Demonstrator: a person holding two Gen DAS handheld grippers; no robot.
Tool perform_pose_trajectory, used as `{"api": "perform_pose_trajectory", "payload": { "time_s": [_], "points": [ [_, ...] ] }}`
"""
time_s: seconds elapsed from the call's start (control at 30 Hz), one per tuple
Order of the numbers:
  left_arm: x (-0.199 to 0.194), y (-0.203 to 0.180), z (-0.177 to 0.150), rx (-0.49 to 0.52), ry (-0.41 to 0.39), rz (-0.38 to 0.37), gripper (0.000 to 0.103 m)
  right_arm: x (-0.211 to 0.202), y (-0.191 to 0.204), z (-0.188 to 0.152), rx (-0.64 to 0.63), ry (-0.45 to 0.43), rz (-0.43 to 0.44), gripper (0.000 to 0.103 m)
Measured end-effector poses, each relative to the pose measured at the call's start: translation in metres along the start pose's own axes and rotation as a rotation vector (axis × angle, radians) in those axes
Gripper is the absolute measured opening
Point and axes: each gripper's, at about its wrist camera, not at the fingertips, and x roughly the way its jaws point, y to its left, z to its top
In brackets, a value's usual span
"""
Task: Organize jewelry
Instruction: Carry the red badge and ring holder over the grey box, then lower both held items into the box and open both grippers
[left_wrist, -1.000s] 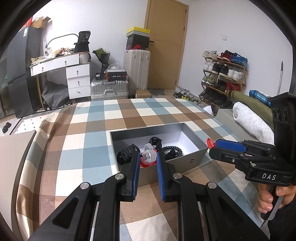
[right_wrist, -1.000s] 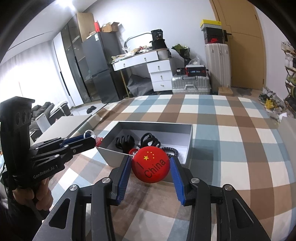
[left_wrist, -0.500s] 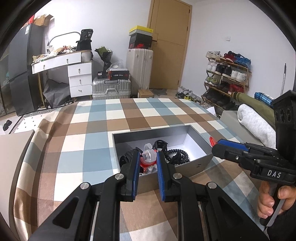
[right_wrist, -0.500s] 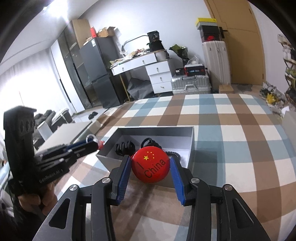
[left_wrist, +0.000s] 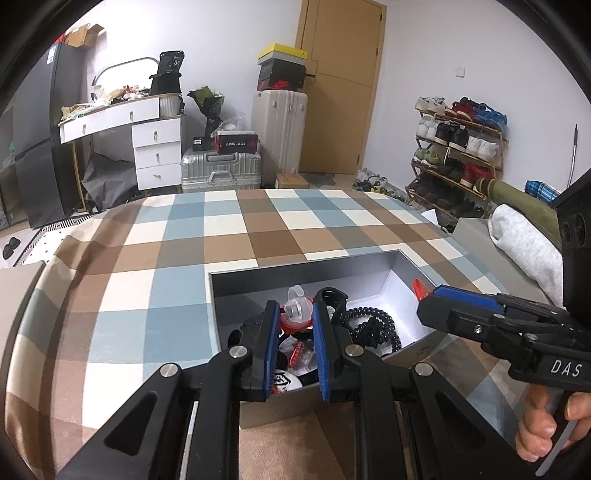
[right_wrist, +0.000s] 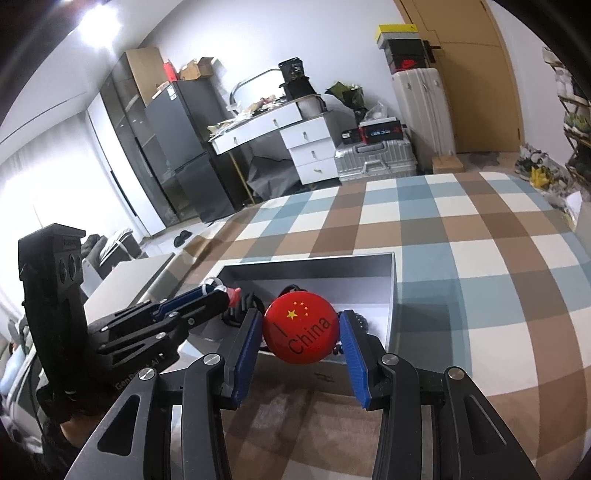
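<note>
Both loads hang over the grey box (left_wrist: 373, 258) on the table: the left hand-held gripper (left_wrist: 293, 319) pinches a clear clip (left_wrist: 295, 308), the right hand-held gripper (right_wrist: 301, 332) clamps a red badge (right_wrist: 301, 332) (release inside seems next).

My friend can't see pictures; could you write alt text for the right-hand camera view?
A handheld right gripper with blue pads clamps a round red badge reading "I China" above an open grey box on a checked tablecloth; the left gripper hovers beside it.
</note>
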Motion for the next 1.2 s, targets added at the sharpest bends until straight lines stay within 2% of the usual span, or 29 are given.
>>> {"api": "perform_pose_trajectory", "payload": {
  "time_s": [0.27,0.7,1.2],
  "points": [
    [0.002,-0.007,-0.004,0.044,-0.006,0.02,0.013,0.01,-0.001,-0.001,-0.009,0.014,-0.028,0.042],
    [0.008,-0.013,-0.006,0.074,0.016,0.022,0.013,0.018,0.005,-0.002,-0.06,0.017,-0.078,0.043],
    [0.006,-0.016,-0.007,0.096,0.0,0.036,0.013,0.021,0.012,-0.005,-0.128,0.042,-0.12,0.043]
  ]
}}
